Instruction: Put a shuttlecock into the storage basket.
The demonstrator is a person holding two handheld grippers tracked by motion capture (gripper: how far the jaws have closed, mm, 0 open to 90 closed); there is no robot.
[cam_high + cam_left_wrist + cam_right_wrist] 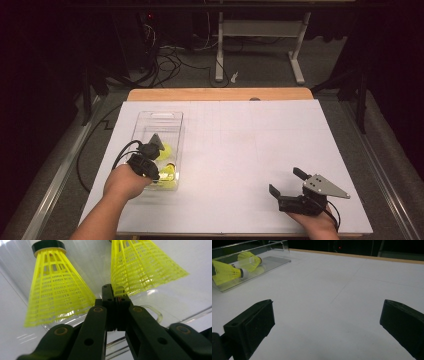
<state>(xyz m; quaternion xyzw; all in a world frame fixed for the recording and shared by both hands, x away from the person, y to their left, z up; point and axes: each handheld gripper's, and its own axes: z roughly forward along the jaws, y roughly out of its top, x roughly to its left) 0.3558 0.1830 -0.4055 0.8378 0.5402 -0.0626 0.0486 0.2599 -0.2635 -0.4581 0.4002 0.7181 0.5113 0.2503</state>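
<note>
Two shuttlecocks lie in the tray, left of frame. Left gripper jaws clamped on one skirt's edge; thin mesh could slip free. Right gripper jaws apart, idle on tabletop.

No legible text, label, brand, number or sign on any surface. Checked: the yellow shuttlecocks, the clear plastic tray, the white table sheet and the black bodies of both grippers; all are unmarked.
</note>
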